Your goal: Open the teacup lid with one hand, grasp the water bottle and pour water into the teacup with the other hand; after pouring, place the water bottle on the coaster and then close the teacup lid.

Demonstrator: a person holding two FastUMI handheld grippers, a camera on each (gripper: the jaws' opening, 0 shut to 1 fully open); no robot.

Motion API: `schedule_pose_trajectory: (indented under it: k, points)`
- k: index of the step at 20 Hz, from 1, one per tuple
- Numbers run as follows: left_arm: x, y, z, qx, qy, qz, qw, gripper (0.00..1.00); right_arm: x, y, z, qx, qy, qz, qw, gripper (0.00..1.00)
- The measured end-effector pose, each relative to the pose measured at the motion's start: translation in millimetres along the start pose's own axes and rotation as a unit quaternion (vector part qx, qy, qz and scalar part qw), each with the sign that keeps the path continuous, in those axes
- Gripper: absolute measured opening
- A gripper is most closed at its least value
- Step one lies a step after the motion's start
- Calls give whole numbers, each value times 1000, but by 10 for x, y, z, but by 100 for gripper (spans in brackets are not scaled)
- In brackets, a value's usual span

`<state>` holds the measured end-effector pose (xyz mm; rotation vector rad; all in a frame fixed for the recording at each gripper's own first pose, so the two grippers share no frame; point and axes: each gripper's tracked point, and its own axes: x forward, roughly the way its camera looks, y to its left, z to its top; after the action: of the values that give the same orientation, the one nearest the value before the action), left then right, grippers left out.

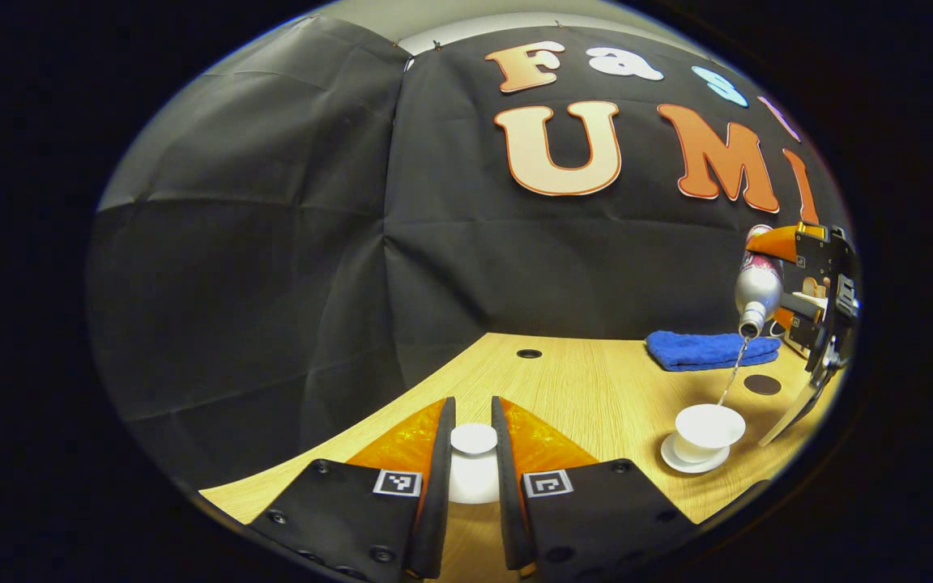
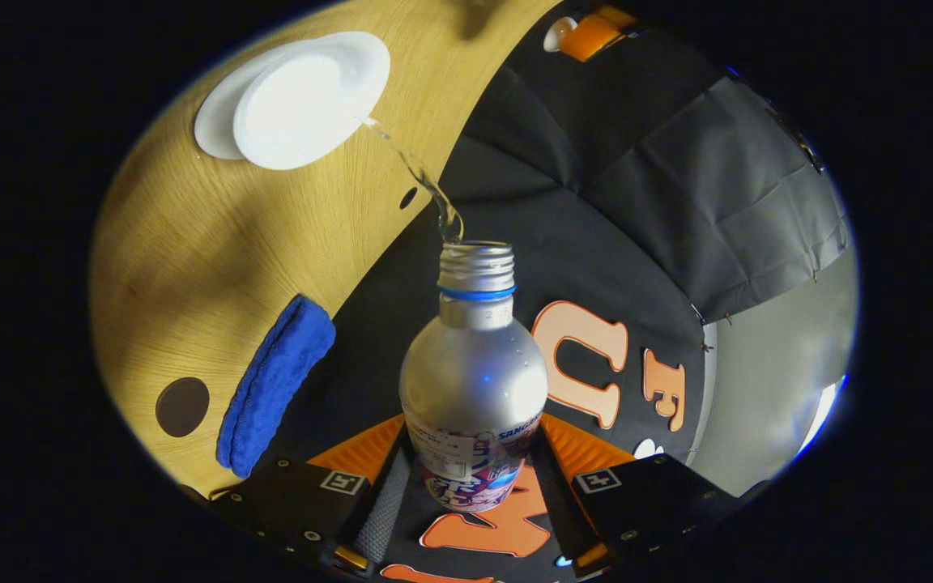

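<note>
We judge the task to be at its middle: the lid (image 1: 474,438) is off the teacup (image 1: 708,427), and water is running from the water bottle (image 2: 475,380) into the cup, so the opening and the grasp are done. What is left, as far as we can see, is to finish the pour, stand the bottle on the coaster (image 1: 762,385), and set the lid back.

Our left tool (image 1: 473,453) has its two fingers closed in on the small white lid, pinching it by the knob and holding it above the near edge of the tabletop (image 1: 580,389). Our right tool (image 2: 473,494) grips the bottle low on its body, both fingers pressed against its sides.

The bottle is a silvery metal one with a printed label round its lower part, a threaded neck with a blue ring, and no cap on. It is tipped mouth-down over the cup, and a thin clear stream falls from the mouth to the cup's rim area.

The teacup is white and wide-mouthed, sitting on a white saucer (image 1: 681,461) toward the right edge of the tabletop. The dark round coaster lies just beyond it, between the cup and a folded blue cloth (image 1: 709,350) at the far right corner.
</note>
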<state>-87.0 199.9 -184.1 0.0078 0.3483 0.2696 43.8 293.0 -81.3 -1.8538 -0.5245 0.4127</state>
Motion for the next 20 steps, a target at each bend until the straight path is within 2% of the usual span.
schedule_pose_trajectory:
  k: [9,10,11,20]
  points:
    - [-6,6,0,-6,-1,-4,1000,32,-52,286,489,-31,-59,23,998,79]
    - [2,6,-9,-6,-1,-3,1000,32,-58,293,525,-33,-62,23,997,75]
    - [1,-1,-3,-7,-1,-3,1000,32,-58,306,535,-32,-65,24,997,79]
    - [-24,-34,64,3,-15,-13,1000,31,-67,393,497,23,-50,37,998,79]
